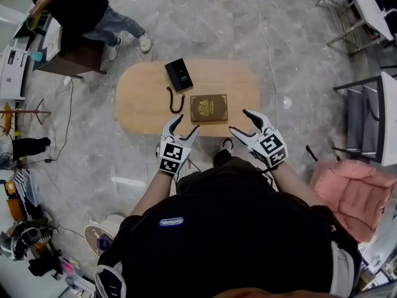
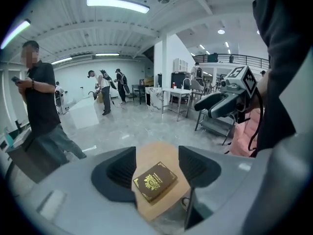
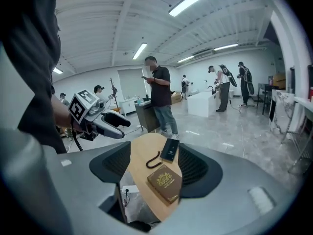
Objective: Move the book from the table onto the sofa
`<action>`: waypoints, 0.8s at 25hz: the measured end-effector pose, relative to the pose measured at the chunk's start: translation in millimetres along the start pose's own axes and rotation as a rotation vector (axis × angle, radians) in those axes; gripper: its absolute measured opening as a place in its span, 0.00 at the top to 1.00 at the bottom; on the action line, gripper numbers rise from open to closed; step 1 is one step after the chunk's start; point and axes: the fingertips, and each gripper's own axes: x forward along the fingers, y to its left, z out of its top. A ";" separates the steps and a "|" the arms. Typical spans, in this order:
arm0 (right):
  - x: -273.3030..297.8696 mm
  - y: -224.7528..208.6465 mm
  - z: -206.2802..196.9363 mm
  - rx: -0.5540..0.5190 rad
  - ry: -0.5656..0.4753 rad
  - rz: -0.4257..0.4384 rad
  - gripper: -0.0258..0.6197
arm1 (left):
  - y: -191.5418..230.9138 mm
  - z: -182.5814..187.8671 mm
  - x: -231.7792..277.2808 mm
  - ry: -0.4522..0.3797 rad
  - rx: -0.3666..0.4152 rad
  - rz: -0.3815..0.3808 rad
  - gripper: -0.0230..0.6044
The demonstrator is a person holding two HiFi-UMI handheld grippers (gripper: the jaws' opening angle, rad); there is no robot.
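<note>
A brown book [image 1: 208,107] with a gold emblem lies flat on the oval wooden table [image 1: 142,98], near its front edge. My left gripper [image 1: 183,125] hangs open just off the table's near edge, left of the book. My right gripper [image 1: 244,121] is open too, at the book's right and a little nearer to me. Neither touches the book. In the left gripper view the book [image 2: 155,181] shows between the open jaws, well ahead. The right gripper view has the book [image 3: 165,182] between its jaws as well. No sofa shows in any view.
A black case [image 1: 178,74] and a dark curved hook-shaped object [image 1: 175,99] lie on the table behind the book. A person [image 1: 93,11] stands at a desk at the far left. A chair with a pink cover [image 1: 355,194] is at my right, grey shelving [image 1: 366,117] beyond it.
</note>
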 end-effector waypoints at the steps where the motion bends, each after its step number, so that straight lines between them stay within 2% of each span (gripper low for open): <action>1: 2.0 -6.3 -3.4 0.006 0.006 0.000 0.44 | 0.6 -3.2 5.6 0.014 0.011 0.004 0.54; 7: 17.0 -40.5 -24.6 0.138 0.031 -0.050 0.44 | 17.0 -31.5 36.7 0.105 0.032 0.015 0.54; 14: 62.4 -55.8 -85.5 0.290 0.115 -0.055 0.44 | 38.9 -76.1 86.0 0.205 0.035 -0.036 0.54; 17: 84.8 -66.1 -113.3 0.364 0.143 -0.097 0.44 | 44.7 -104.7 110.0 0.254 0.091 -0.081 0.54; 20: 102.4 -76.2 -152.0 0.522 0.158 -0.175 0.44 | 48.3 -129.8 135.4 0.305 0.202 -0.161 0.54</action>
